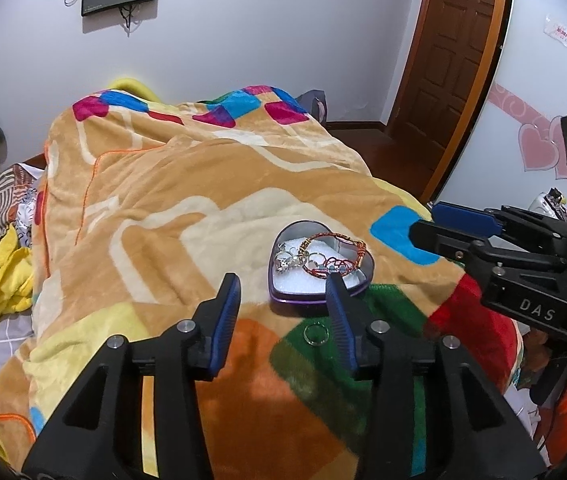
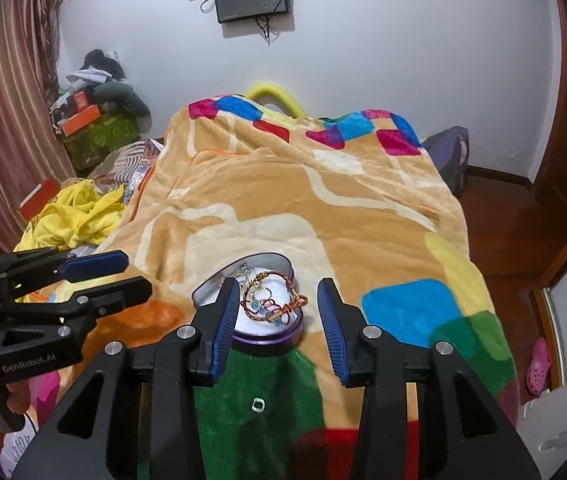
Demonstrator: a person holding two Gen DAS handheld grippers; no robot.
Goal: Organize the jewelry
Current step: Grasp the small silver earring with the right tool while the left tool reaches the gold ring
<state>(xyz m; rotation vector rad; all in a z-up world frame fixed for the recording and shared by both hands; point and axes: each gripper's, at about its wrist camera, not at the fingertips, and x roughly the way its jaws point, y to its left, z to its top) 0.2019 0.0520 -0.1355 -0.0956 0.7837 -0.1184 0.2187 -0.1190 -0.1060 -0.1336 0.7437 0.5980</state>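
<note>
A purple heart-shaped tin (image 1: 283, 294) (image 2: 267, 338) lies on the bed blanket, holding a red and gold braided bracelet (image 1: 335, 240) (image 2: 279, 304), silver pieces and small rings. A loose silver ring (image 1: 316, 335) (image 2: 258, 405) lies on the green patch in front of the tin. My left gripper (image 1: 285, 286) is open and empty, just short of the tin. My right gripper (image 2: 279, 292) is open and empty, its jaws either side of the tin's near end. Each gripper shows in the other's view: the right (image 1: 439, 226), the left (image 2: 131, 276).
A colourful plush blanket (image 1: 187, 200) (image 2: 323, 208) covers the bed. Yellow clothes (image 2: 75, 216) and piled boxes (image 2: 95, 128) lie to the left. A wooden door (image 1: 451, 48) stands at the right, with floor beyond the bed's edge.
</note>
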